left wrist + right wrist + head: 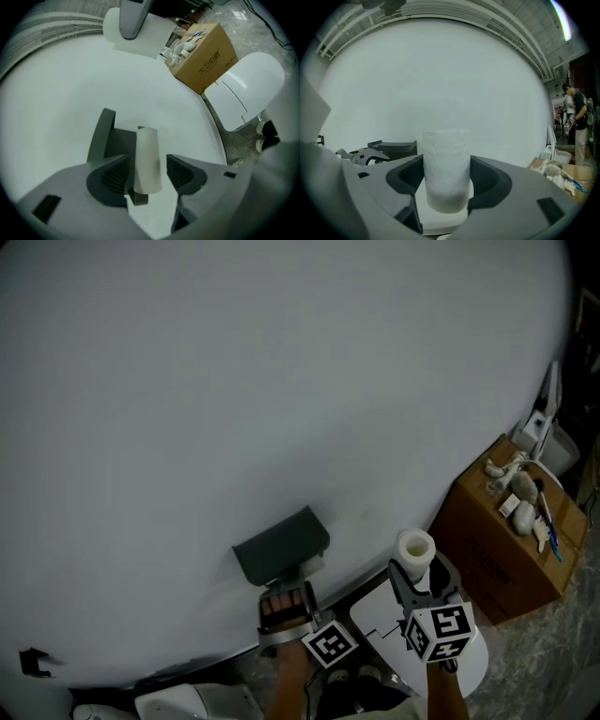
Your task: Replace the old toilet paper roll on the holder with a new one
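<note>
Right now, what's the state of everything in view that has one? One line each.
left tool: open, jaws either side of the old cardboard tube, not clamped.
right tool: shut on the new toilet paper roll.
old cardboard tube: spent, on the holder.
new toilet paper roll: full, upright, not yet on the holder.
holder: fixed to the wall.
toilet lid: closed.
cardboard box: closed, small items on top.

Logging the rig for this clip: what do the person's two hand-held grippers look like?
The left hand-held gripper and right hand-held gripper are alike: matte grey plastic, with two broad jaws whose curved recesses carry dark ribbed pads. Each bears a white cube printed with black square markers: left cube, right cube. No cables show.
</note>
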Tool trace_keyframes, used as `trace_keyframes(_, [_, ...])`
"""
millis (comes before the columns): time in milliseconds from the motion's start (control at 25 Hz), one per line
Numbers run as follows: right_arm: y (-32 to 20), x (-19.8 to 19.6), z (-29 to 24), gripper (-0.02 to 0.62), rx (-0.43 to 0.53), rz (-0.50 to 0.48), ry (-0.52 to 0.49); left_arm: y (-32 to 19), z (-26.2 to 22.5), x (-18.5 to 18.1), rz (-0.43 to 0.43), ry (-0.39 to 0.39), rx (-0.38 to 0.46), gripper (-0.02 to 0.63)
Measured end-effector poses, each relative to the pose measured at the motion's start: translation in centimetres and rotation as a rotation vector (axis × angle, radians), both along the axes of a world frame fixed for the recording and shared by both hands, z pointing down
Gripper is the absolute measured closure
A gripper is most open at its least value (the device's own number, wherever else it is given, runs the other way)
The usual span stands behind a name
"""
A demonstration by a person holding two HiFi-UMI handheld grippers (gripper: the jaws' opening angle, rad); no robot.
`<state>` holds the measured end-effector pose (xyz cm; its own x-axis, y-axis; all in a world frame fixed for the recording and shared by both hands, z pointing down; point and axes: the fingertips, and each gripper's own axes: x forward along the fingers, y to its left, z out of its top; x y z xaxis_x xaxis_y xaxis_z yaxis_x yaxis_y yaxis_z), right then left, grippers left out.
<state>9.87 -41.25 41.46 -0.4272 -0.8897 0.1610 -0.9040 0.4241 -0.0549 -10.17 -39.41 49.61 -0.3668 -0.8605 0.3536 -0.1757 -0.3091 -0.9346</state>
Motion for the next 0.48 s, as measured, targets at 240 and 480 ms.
trace_keyframes(240, [-0.4,1.4,0.4,0.291,-0.012,0.033,-0.001,-1.6,0.7,-0.3,-0.017,-0.039,0.012,0.364])
trace_keyframes(480, [-0.5,2.1,0.8,0.291,-0.021,0.050,-0.001,-2.0,0.4,-0.2,-0.025,-0.073,0.038,0.403])
